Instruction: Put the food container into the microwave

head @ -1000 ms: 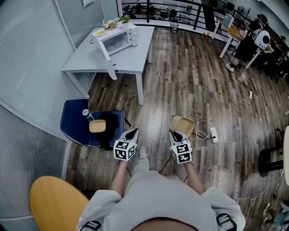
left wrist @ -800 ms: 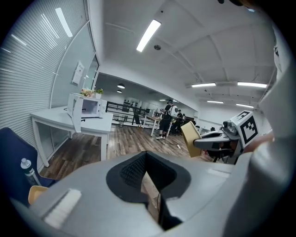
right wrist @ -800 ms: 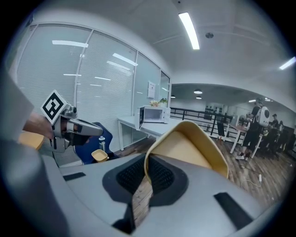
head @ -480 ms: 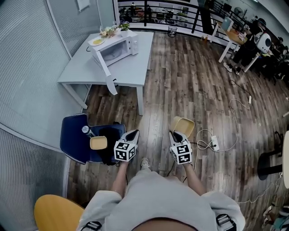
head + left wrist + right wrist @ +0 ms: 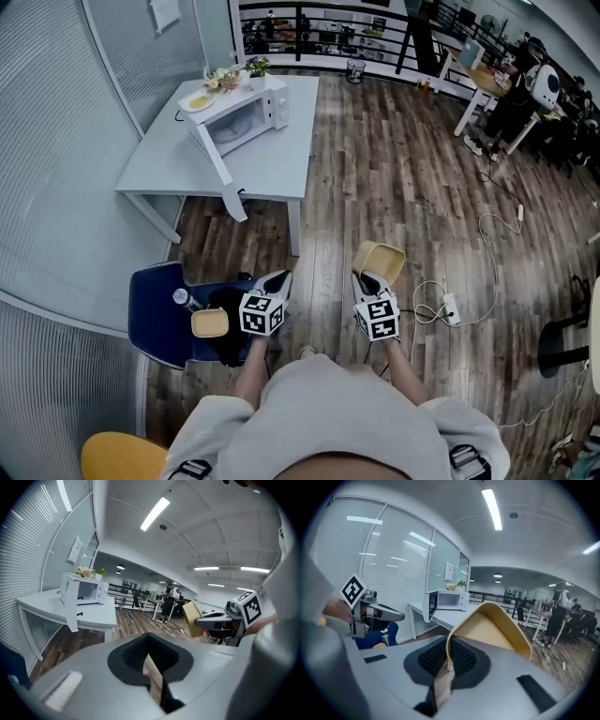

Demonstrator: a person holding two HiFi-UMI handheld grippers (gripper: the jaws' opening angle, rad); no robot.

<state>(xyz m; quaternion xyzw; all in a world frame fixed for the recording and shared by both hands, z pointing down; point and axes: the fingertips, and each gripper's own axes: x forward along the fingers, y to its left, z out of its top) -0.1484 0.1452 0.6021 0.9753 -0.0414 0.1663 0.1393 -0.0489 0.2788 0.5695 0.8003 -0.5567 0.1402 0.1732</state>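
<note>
Tilting upward, the tan, empty food container (image 5: 490,632) sits rim-clamped in the right claw (image 5: 447,660); left claw (image 5: 149,657) closed.

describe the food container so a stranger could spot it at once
Over the wood floor, right of the blue chair, find the right gripper. The food container is the tan tub pinched by its rim in its jaws; the similar tan piece lies on the chair.

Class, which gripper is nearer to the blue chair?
Left. The left gripper is just beside the blue chair; the right gripper, holding the food container, is farther away, beyond the left one.
</note>
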